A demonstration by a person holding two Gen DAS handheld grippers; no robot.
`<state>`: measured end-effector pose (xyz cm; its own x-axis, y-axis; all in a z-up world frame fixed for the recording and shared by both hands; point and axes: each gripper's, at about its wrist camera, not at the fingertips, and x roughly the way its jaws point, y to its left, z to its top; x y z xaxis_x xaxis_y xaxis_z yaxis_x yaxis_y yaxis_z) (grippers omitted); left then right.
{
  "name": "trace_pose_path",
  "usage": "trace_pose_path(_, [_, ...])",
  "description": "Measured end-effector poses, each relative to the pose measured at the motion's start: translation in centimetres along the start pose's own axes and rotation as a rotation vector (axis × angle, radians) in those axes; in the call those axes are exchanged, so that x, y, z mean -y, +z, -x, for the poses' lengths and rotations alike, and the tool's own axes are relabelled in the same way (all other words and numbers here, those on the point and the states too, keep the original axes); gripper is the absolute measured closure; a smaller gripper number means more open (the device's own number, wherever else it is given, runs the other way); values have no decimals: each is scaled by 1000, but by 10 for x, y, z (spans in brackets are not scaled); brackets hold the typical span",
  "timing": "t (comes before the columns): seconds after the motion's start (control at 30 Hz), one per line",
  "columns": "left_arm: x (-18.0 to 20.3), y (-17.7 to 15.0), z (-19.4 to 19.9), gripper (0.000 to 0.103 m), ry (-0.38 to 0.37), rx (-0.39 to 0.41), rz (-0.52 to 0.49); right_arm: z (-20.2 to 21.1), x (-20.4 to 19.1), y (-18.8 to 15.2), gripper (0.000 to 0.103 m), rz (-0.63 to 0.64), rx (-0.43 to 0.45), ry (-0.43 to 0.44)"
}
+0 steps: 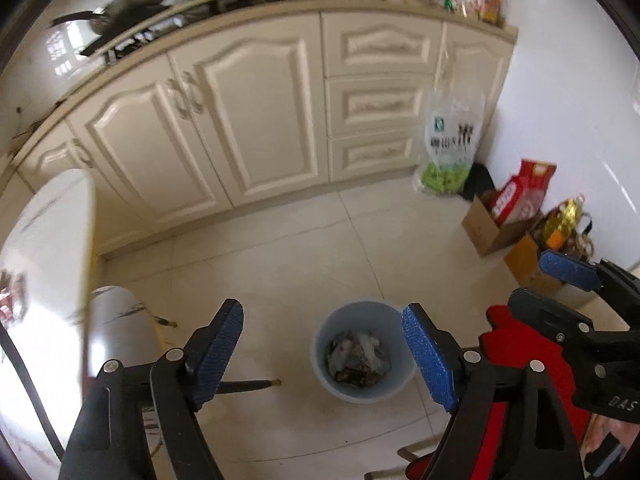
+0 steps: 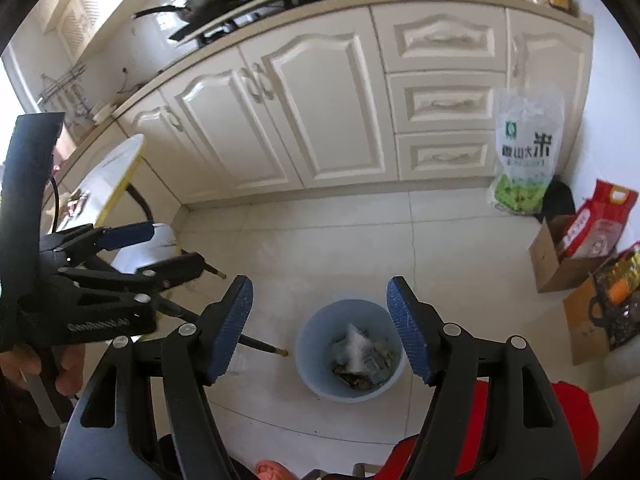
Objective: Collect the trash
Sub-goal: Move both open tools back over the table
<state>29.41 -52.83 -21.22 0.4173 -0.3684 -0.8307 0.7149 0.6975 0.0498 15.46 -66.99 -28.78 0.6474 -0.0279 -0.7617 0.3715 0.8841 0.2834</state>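
Trash [image 1: 358, 358] lies crumpled in the pale blue bin [image 1: 328, 328] at lower centre of the left wrist view, on the tiled floor [image 1: 312, 248] in front of cream cabinets [image 1: 248, 120]. The left gripper [image 1: 324, 354] hangs above it with its jaws spread wide and nothing between the pads. At the right edge the right gripper [image 1: 532, 284] shows, its jaws also apart and empty.

From the right wrist view, the same bin [image 2: 310, 344] sits at lower centre with the wrappers [image 2: 362, 358] inside, and the right gripper [image 2: 320, 332] frames it, open and empty. At the left, the left gripper [image 2: 176, 248] is held by a hand [image 2: 44, 364], jaws parted. A round table [image 2: 116, 172] stands at middle left; small items lie on it, too blurred to name. So at least one drop looks done, and whether more trash remains I cannot tell.
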Motion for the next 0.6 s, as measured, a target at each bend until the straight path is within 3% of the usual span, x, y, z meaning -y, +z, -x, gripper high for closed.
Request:
trace_pose_path(0.3, [-97,-70,159,15,75,193,96,48,-129,24,28,174,106,96])
trace_pose_path(0.37, [-124,-89,189,10,119,229,130,55,-166,28,27,220,124,130])
trace_pose_path(0.6, [-211,-165,271,7,269,303,254,40,-292,44,23,374,115,228])
